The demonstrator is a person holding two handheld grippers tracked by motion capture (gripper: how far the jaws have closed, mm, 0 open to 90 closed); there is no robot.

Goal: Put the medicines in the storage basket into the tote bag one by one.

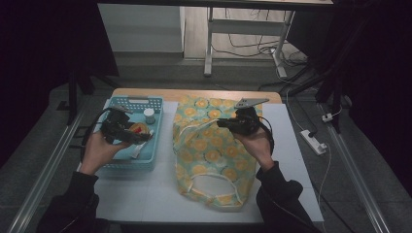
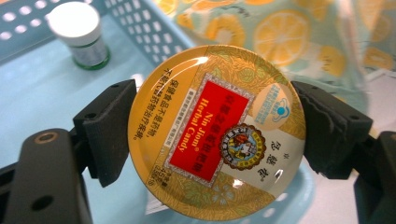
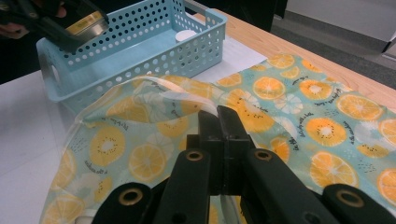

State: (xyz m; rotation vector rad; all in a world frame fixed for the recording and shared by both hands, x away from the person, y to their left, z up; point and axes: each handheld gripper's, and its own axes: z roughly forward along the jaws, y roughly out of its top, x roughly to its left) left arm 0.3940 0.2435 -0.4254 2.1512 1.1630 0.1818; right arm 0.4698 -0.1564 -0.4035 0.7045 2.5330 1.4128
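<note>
One round yellow herbal-candy tin [image 2: 216, 133] is clamped in the left gripper [image 2: 215, 135] above the perforated blue plastic basket [image 1: 113, 104]; the right gripper [image 3: 219, 140], jaws pressed together, holds no tin; bagging looks unstarted.

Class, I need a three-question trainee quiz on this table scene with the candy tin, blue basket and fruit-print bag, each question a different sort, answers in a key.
1. True or false: the left gripper holds the round candy tin by its edges.
2. What stands in the blue basket beyond the tin? A) a white-capped bottle B) a mug C) a spoon
3. Fill in: the right gripper hangs over the ____-print bag.

Key: 1 true; 2 A; 3 orange.
</note>
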